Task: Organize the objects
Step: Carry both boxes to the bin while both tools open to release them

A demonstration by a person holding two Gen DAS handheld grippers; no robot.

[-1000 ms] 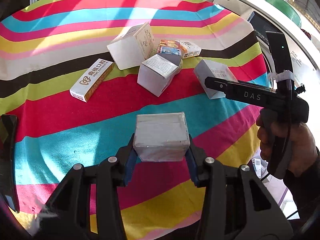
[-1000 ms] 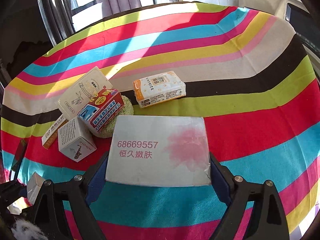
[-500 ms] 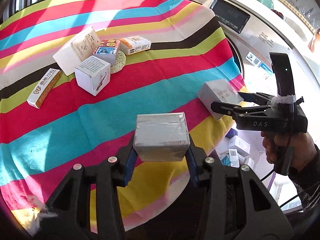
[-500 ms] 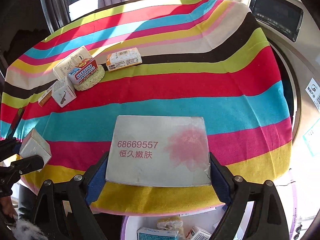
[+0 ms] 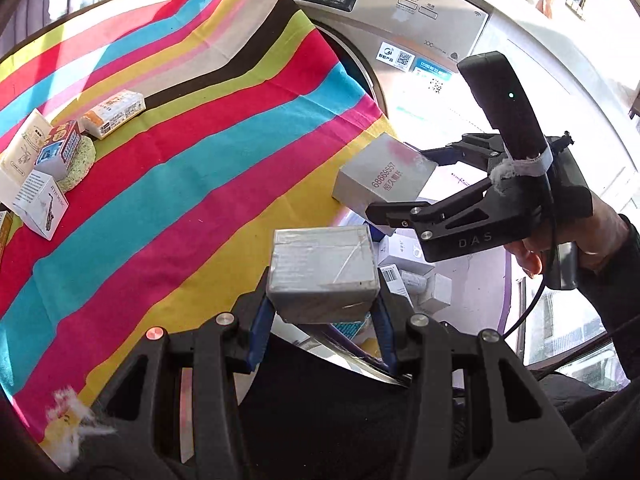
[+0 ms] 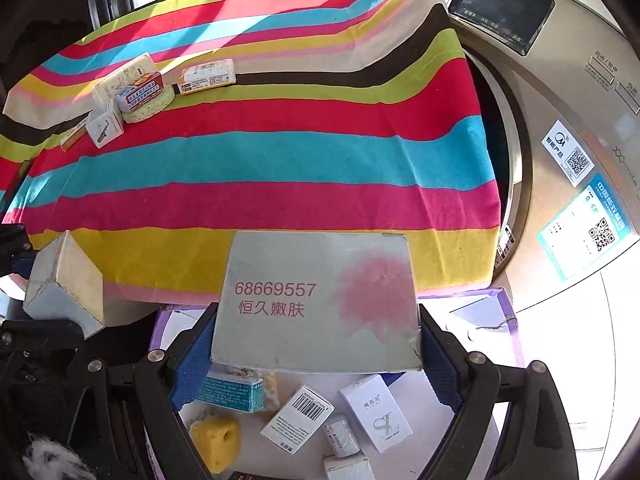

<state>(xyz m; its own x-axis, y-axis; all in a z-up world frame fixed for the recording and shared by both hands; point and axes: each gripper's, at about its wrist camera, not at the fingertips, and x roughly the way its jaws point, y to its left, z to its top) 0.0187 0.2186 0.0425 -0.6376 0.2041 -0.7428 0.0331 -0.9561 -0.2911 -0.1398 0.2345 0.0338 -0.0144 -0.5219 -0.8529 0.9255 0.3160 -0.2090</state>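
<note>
The right gripper [image 6: 316,344] has its blue pads clamped on the side edges of a flat grey cardboard box w/ red digits and a pink blotch [image 6: 320,300], broad printed face up, long axis running across btwn the jaws, i.e. left-right in the right wrist view. Directly under that box, seen past its near edge, lies a purple-rimmed white bin [image 6: 502,300] on the floor, already holding small white cartons, a teal packet and a yellow sponge piece; so the drop target sits straight below the jaws, not ahead of them. The left gripper [image 5: 322,308] is likewise clamped, on a smaller grey taped carton [image 5: 324,272], which hangs over the table's near edge w/ the bin only partly under it, off to its right. In the left wrist view the right gripper [image 5: 404,204] sits farther right and nearer the washing machine front [image 5: 440,40]. Judged from this, the right hand is the better placed to release first; the left prob. needs a bit more travel rightward. Far left on the striped multicolour tablecloth [image 6: 280,160], a cluster of small printed boxes [image 6: 132,92] is left to clear.
</note>
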